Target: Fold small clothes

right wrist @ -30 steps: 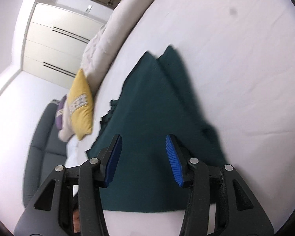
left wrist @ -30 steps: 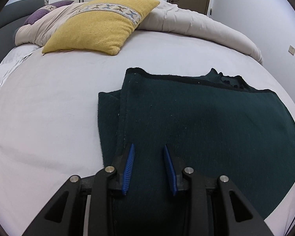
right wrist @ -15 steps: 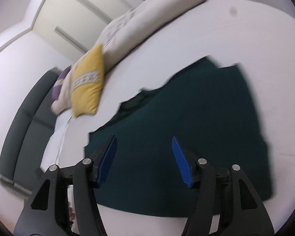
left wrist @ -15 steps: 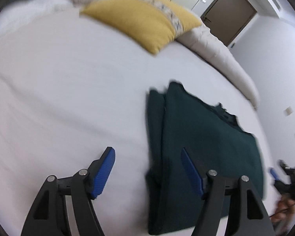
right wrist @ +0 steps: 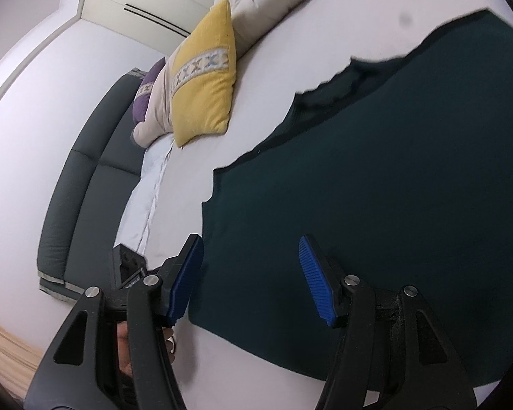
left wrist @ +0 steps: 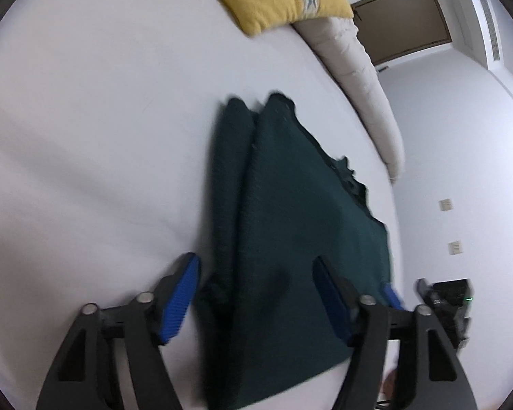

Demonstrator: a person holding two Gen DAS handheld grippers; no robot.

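Our left gripper (left wrist: 256,294) hovered with its jaws spread wide, freshly opened, straddling the near edge of the dark green garment (left wrist: 290,222) without pressing on it. Our right gripper (right wrist: 251,276) also stood open, having just widened a little, with one pad beside the cloth's side edge and the other above the cloth, nothing clamped.

The garment lay flat on the white bed sheet (left wrist: 102,136), partly folded, one panel doubled over along its left side in the left wrist view. A yellow pillow (right wrist: 205,78) sat well apart, near the headboard.

We judged the main risk to be a shallow pinch: closing on only the top layer would drag the folded panel open. Both views were blurred, so a hasty grab might also bunch the sheet beneath.
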